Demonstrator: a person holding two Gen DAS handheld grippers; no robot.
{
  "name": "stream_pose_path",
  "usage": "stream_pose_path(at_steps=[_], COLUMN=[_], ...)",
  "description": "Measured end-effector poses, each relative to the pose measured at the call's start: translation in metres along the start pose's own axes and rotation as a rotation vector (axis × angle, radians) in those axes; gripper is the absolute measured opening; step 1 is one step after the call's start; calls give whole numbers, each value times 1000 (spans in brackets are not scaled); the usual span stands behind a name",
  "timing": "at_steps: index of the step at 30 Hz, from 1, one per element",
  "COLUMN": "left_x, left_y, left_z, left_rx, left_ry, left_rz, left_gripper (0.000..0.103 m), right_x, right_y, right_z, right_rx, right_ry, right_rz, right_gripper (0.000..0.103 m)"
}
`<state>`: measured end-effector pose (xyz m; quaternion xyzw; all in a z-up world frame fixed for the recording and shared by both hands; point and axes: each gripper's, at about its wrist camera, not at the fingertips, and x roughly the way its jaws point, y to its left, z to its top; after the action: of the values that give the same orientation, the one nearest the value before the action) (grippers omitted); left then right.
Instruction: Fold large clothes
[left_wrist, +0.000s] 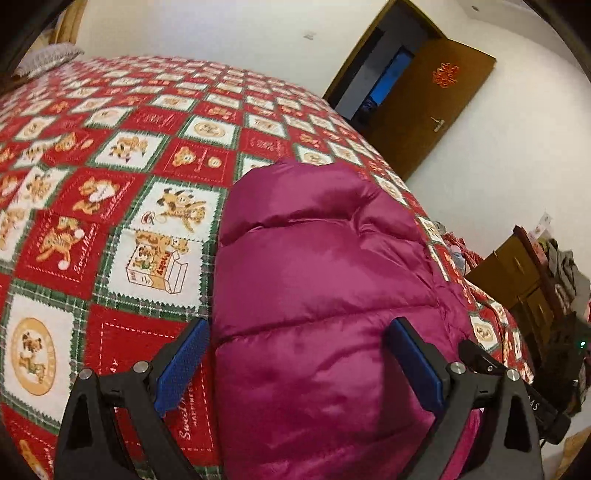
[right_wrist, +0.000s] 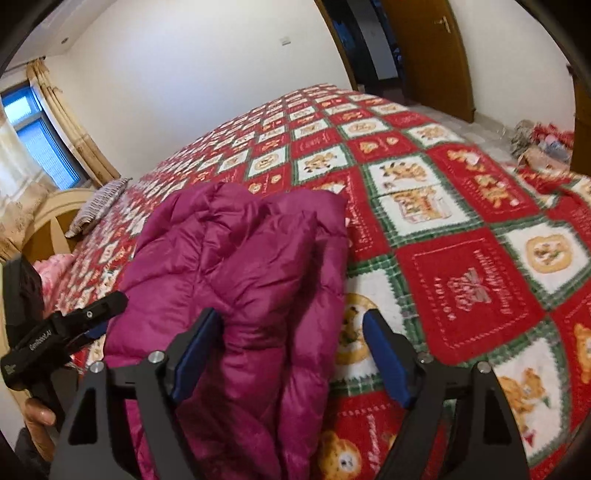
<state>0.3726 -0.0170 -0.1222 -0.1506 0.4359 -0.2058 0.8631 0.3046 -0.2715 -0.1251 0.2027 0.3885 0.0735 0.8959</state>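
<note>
A magenta puffer jacket (left_wrist: 325, 280) lies folded into a long bundle on a bed with a red, white and green patchwork blanket (left_wrist: 122, 192). My left gripper (left_wrist: 295, 332) is open and empty, its blue pads astride the jacket's near end, just above it. In the right wrist view the jacket (right_wrist: 236, 266) lies left of centre on the blanket (right_wrist: 461, 236). My right gripper (right_wrist: 291, 325) is open and empty over the jacket's right edge. The left gripper (right_wrist: 70, 332) shows at that view's left edge, beside the jacket.
A striped pillow (right_wrist: 99, 206) and a wooden headboard (right_wrist: 55, 218) are at the bed's head. An open brown door (left_wrist: 424, 107) is past the bed's far side. A wooden cabinet with clutter (left_wrist: 528, 280) stands beside the bed. A curtained window (right_wrist: 40, 140) is on the left wall.
</note>
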Motion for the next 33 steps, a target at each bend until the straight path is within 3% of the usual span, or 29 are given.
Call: stream_pose_path(at_steps=[9, 14, 23, 28, 33], left_x=[26, 29, 36, 38, 35], left_y=[18, 3, -4, -5, -5], left_z=[-1, -1, -1, -5, -6], left_rx=[-128, -49, -14, 28, 47], left_ry=[98, 104, 112, 102, 92], left_rz=[-81, -39, 8, 22, 24], left_gripper=[98, 98, 98, 98, 94], right_x=[24, 25, 42, 43, 42], right_y=[-18, -6, 16, 26, 36], right_z=[-4, -4, -4, -7, -11], right_rx=[104, 27, -50, -86, -86], right_ry=[53, 61, 59, 95, 117], right_rz=[161, 124, 34, 40, 28], right_gripper=[83, 84, 87, 67, 56])
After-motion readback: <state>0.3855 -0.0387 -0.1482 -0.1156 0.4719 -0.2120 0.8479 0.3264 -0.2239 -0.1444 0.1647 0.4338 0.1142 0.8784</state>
